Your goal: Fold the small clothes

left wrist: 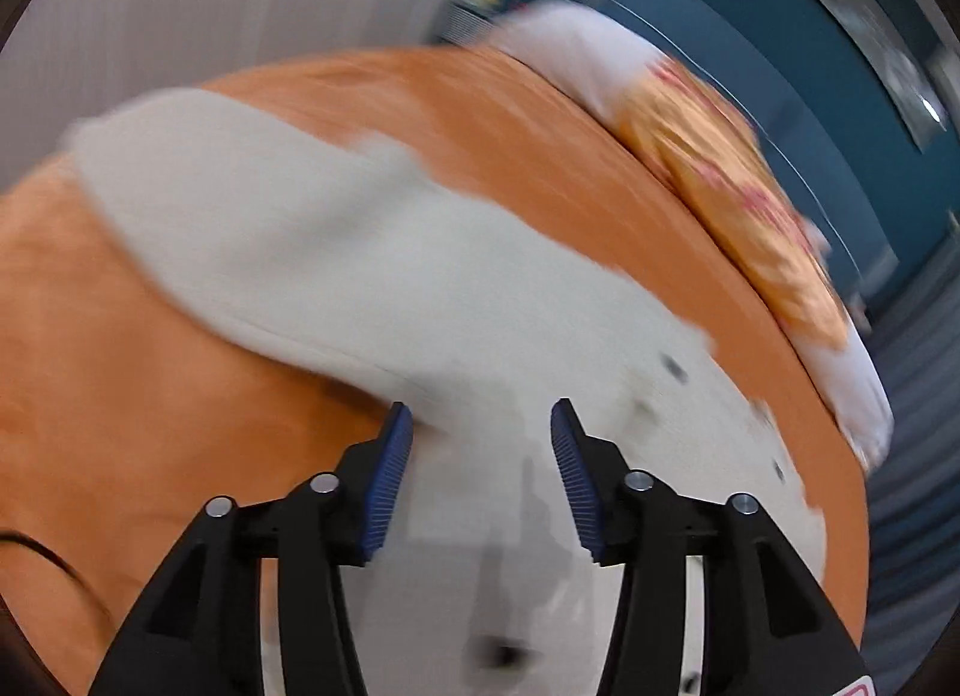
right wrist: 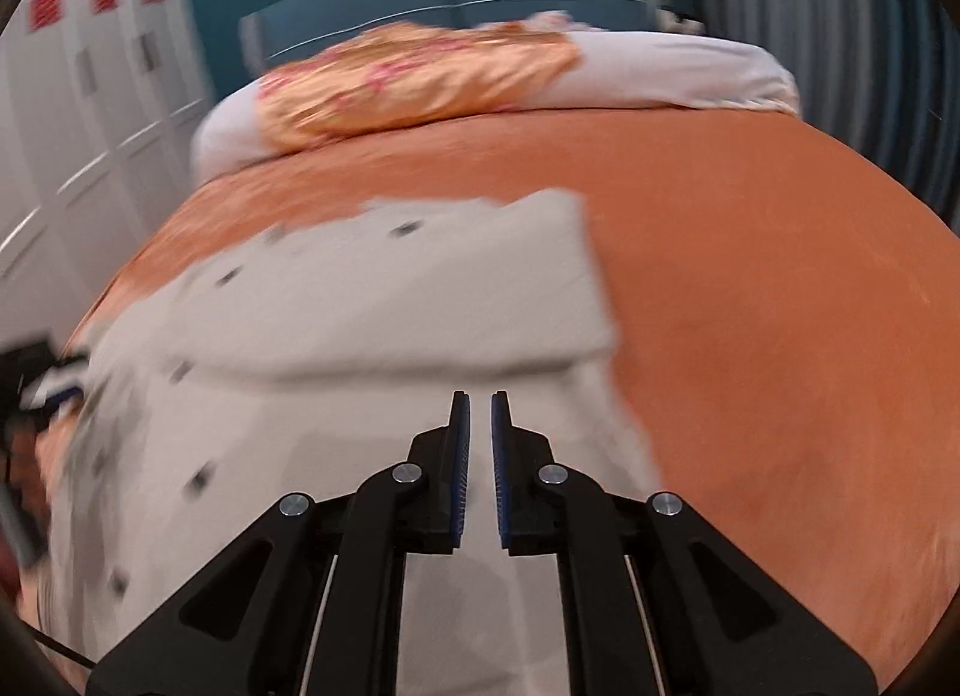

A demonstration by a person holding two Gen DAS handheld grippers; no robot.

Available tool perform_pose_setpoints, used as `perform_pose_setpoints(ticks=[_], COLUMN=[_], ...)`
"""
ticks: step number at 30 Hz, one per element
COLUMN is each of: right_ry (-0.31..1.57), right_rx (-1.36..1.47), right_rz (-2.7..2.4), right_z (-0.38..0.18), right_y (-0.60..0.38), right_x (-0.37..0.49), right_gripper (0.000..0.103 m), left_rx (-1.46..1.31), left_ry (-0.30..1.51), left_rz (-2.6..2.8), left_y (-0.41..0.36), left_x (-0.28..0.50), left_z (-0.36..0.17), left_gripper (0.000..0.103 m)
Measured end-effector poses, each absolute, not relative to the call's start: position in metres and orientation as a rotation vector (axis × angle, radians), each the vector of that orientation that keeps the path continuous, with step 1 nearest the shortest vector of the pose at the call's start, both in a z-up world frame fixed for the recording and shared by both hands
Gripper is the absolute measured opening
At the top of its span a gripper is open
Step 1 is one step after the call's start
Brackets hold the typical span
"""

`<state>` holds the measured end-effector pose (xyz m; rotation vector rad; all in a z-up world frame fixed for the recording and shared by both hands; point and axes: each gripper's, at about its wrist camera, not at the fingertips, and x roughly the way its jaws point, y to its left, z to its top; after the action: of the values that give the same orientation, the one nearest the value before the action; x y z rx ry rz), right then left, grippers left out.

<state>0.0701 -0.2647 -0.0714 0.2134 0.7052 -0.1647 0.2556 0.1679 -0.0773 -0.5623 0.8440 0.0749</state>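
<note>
Both grippers tilt down over the white garment [right wrist: 372, 306] spread on the orange bedspread [right wrist: 780, 288]. Left gripper [left wrist: 482, 417] released; right gripper [right wrist: 478, 399] nearly clenched, empty. Pillows [right wrist: 420, 75] at twelve o'clock.

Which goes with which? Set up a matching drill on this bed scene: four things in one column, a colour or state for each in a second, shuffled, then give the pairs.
Things:
1. left tongs
2. right tongs
3. bedspread
4. white garment

Descriptions:
A. orange, covering the bed
B. open, nothing between the pads
C. pale with small dark marks, lying partly folded
D. shut, pads nearly together

Pairs: 1-B, 2-D, 3-A, 4-C
</note>
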Motion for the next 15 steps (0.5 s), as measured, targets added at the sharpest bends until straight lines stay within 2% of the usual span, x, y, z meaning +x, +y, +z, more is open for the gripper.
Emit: perform_pose_setpoints(ticks=[1, 8, 11, 13, 15], right_ry=[0.717, 0.844, 0.885, 0.907, 0.92], right_rx=[0.19, 0.127, 0.103, 0.105, 0.116], right_rz=[-0.13, 0.051, 0.087, 0.09, 0.092], right_z=[-0.072, -0.079, -0.079, -0.08, -0.079], right_y=[-0.247, -0.163, -0.139, -0.131, -0.127], right_x=[0.059, 0.021, 0.016, 0.014, 0.015], right_gripper=[0.007, 0.008, 0.008, 0.016, 0.017], left_rx=[-0.572, -0.784, -0.848, -0.875, -0.913], left_ry=[0.832, 0.766, 0.737, 0.733, 0.726], left_rz=[0.12, 0.402, 0.459, 0.476, 0.47], left_y=[0.191, 0.352, 0.391, 0.404, 0.41], left_x=[0.254, 0.259, 0.267, 0.271, 0.276], left_z=[-0.076, -0.087, -0.093, -0.099, -0.107], left_gripper=[0.053, 0.053, 0.053, 0.053, 0.046])
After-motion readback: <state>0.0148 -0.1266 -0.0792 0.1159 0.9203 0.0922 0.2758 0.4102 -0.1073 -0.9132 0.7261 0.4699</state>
